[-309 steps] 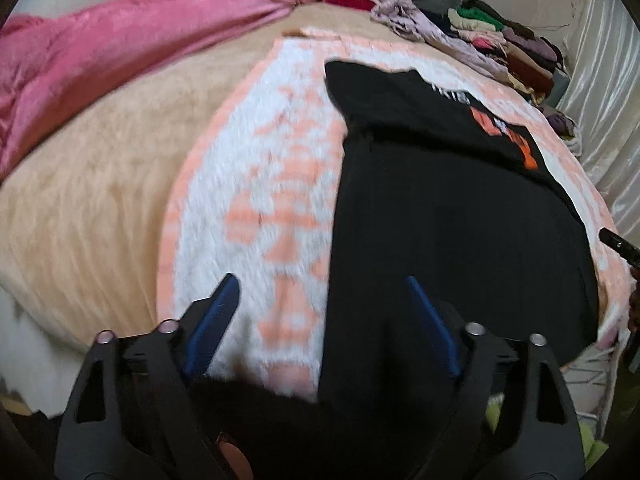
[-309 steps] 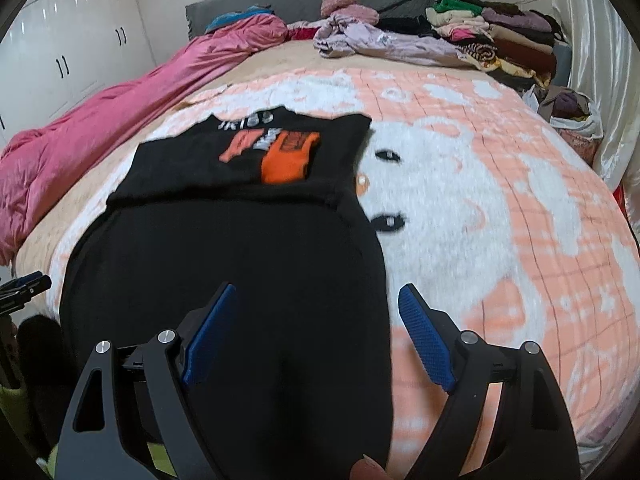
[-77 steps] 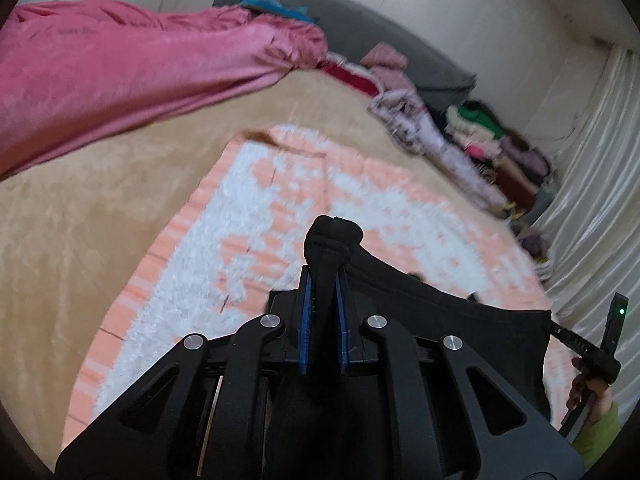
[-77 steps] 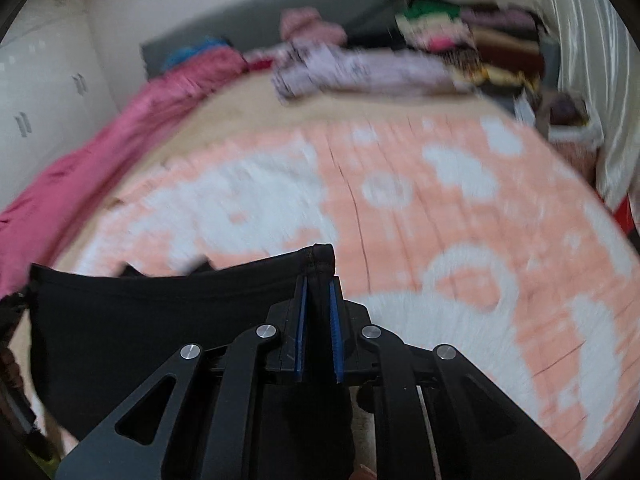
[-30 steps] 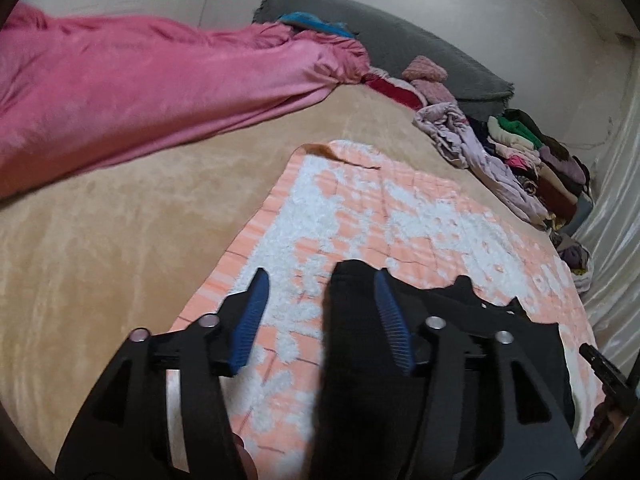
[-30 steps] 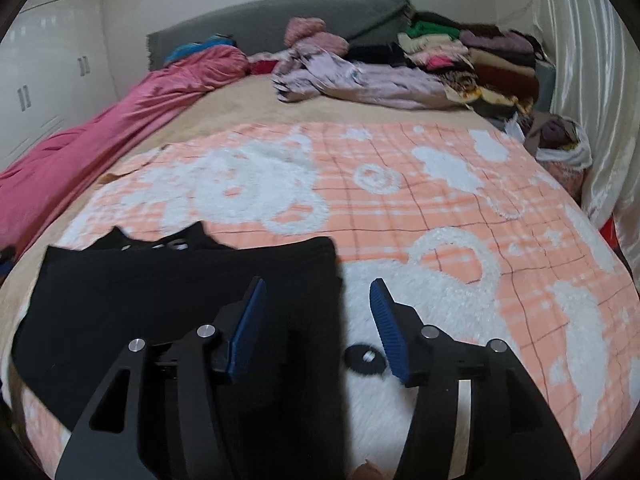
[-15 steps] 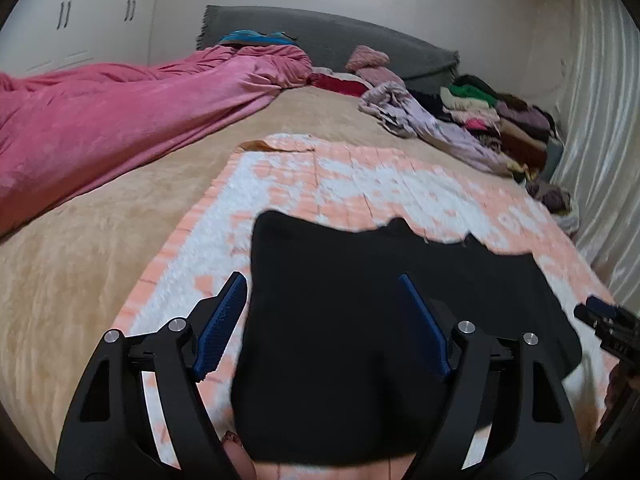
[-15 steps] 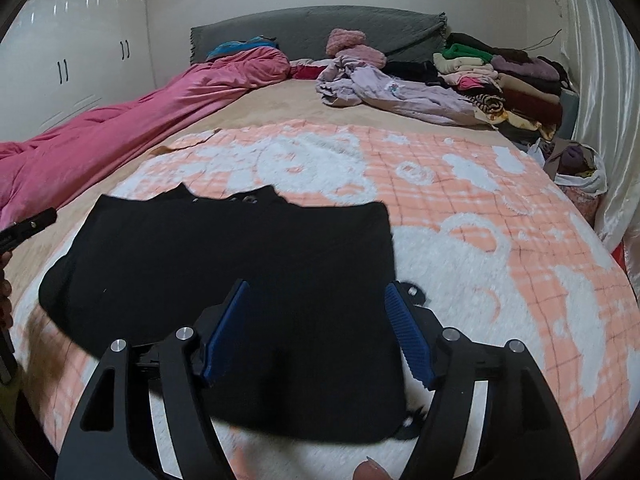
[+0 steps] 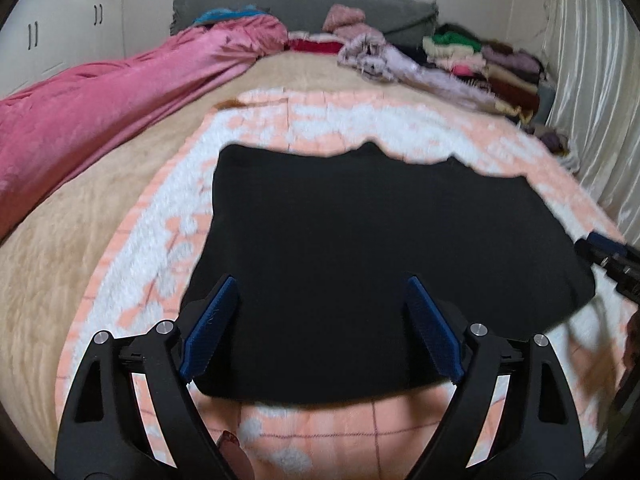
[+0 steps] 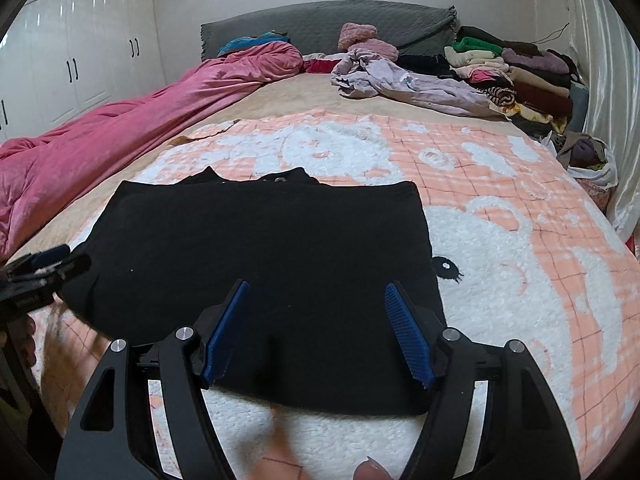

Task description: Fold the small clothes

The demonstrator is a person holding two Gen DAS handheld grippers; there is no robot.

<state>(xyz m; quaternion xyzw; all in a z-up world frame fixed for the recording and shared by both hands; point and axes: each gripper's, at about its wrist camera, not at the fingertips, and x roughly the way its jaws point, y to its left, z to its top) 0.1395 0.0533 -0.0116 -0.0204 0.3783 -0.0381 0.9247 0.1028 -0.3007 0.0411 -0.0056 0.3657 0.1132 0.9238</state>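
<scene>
Folded black garment [image 9: 360, 240] lies flat on the bed's blanket [image 10: 520, 240] under my left hand-held gripper [image 9: 322, 326], its jaws opening and empty; my right hand-held gripper [image 10: 316, 330] is spread, empty.

My left gripper [image 9: 320, 320] points down at a slant. Its two blue pads [image 9: 210, 326] stand far apart, and its jaws are opening wider right now. Nothing is pinched between them. A bit of my finger [image 9: 234, 446] shows under it at the bottom edge.

My right gripper [image 10: 318, 326] points down at a slant too. Its blue pads [image 10: 408, 336] are apart and squeeze nothing. My fingertip [image 10: 370, 470] peeks in at the bottom. Each gripper shows at the edge of the other one's view.
</scene>
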